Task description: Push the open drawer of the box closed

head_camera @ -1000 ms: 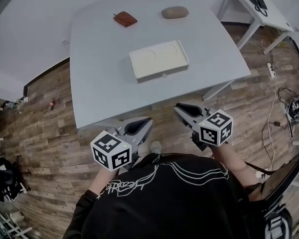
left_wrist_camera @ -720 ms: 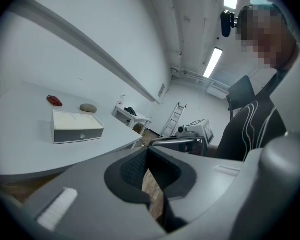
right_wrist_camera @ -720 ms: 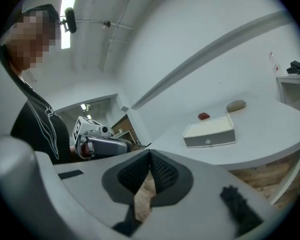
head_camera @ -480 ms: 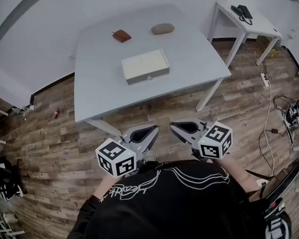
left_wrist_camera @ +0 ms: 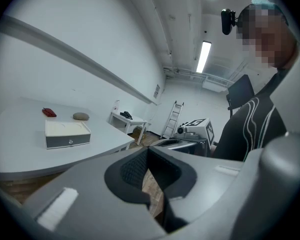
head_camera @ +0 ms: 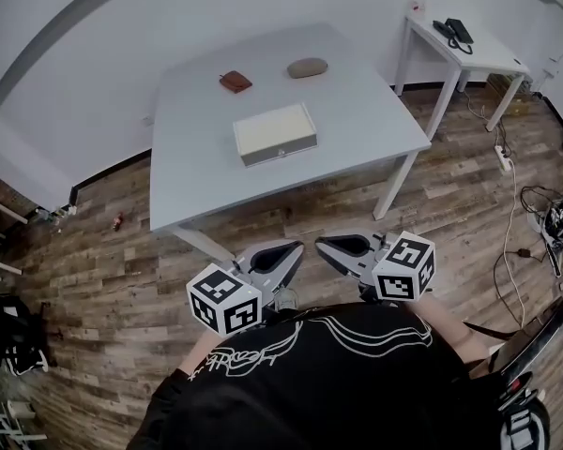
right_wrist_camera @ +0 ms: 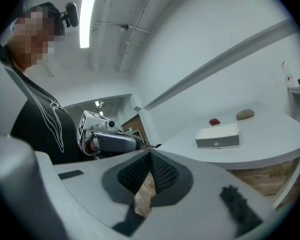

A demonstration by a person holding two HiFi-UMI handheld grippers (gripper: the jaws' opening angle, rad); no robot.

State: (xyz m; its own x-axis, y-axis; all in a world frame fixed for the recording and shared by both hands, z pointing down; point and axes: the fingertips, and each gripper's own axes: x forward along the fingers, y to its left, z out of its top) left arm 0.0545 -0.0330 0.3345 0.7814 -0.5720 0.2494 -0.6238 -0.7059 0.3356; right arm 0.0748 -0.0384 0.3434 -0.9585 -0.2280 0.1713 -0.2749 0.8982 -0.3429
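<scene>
Two closed tongs (head_camera: 296,246) (head_camera: 321,243), drawer (head_camera: 280,148) gap unclear

A pale grey table (head_camera: 366,120) stands on a wood-plank floor (head_camera: 103,251). Near its middle sits a cream-topped box (head_camera: 274,129), its grey drawer (head_camera: 280,148) front flush with the box and facing the near edge. Toward the far edge, well apart from the box, lie a small red-brown pouch (head_camera: 235,82) and a grey stone-like lump (head_camera: 307,67).
</scene>
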